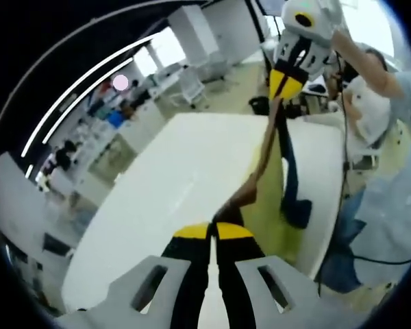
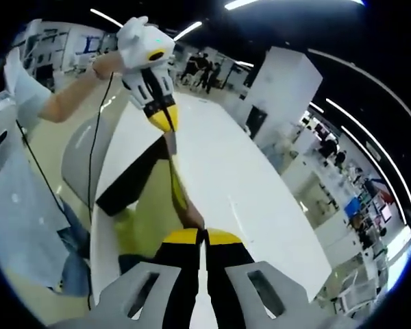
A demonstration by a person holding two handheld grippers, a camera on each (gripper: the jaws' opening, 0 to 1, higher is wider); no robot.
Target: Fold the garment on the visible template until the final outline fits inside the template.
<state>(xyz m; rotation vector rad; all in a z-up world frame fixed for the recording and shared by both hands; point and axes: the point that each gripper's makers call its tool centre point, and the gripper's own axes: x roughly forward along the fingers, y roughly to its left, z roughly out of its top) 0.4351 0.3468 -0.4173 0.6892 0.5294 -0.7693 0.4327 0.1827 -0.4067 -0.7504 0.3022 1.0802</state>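
The long white desk (image 1: 164, 199) stretched away beneath both views. Above it hung a yellow-green garment with dark navy sleeves (image 1: 288, 178), stretched taut in the air between the two tools, its lower part drooping toward the desk's near edge. The left gripper (image 1: 212, 229) had its yellow-tipped jaws pressed together on one end of the cloth; the right gripper (image 2: 204, 236) pinched the other end likewise.

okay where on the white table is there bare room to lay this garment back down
Most of the white table is bare, from the held garment out to the far edge. It is crowded along the person's side, where the garment hangs stretched between the left gripper and the right gripper, with the yellow-green surface under it.
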